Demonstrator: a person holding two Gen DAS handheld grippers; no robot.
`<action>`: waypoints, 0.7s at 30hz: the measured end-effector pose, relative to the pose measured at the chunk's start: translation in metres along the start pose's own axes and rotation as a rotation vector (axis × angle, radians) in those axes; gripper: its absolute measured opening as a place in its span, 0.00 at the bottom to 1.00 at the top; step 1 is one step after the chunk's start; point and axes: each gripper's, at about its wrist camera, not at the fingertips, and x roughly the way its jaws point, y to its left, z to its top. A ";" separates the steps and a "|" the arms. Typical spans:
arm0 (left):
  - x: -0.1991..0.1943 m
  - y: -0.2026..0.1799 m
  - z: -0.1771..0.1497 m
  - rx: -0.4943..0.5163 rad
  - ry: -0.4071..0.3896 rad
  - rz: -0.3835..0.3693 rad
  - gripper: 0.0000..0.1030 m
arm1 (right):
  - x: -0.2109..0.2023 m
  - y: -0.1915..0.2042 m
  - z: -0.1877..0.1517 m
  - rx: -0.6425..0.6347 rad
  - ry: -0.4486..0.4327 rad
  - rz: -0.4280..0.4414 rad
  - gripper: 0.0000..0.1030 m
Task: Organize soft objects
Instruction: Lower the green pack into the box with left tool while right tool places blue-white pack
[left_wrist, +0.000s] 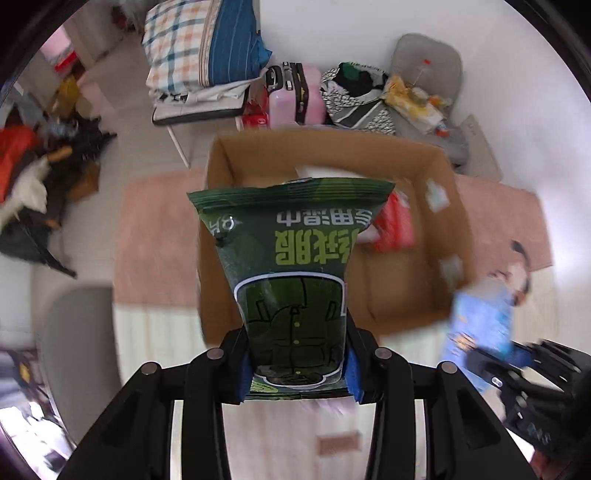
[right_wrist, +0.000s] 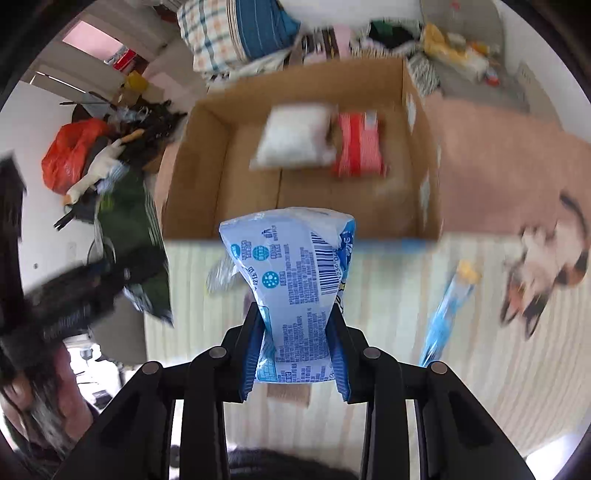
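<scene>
My left gripper (left_wrist: 297, 376) is shut on a dark green wipes pack (left_wrist: 291, 258), which hangs over the near side of an open cardboard box (left_wrist: 325, 142). My right gripper (right_wrist: 295, 358) is shut on a light blue wipes pack (right_wrist: 295, 266), held above the box's near wall (right_wrist: 207, 166). Inside the box lie a white soft pack (right_wrist: 295, 140) and a red pack (right_wrist: 360, 147). In the right wrist view the green pack (right_wrist: 129, 229) shows blurred at the left. In the left wrist view the blue pack (left_wrist: 480, 314) shows at the lower right.
The box stands on a pink rug (right_wrist: 498, 166) beside a cream striped mat (right_wrist: 369, 424). Another blue pack (right_wrist: 447, 317) lies on the mat. A cat (right_wrist: 550, 258) is at the right. Bedding, a pink suitcase (left_wrist: 291, 96) and bags crowd the far side.
</scene>
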 end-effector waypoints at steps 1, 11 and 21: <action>0.013 0.004 0.011 0.001 0.011 0.023 0.35 | 0.000 -0.001 0.013 -0.003 -0.004 -0.023 0.35; 0.132 0.011 0.117 0.095 0.198 0.218 0.35 | 0.083 -0.028 0.095 0.038 0.111 -0.190 0.35; 0.212 -0.012 0.125 0.192 0.347 0.267 0.35 | 0.147 -0.033 0.102 0.023 0.224 -0.225 0.35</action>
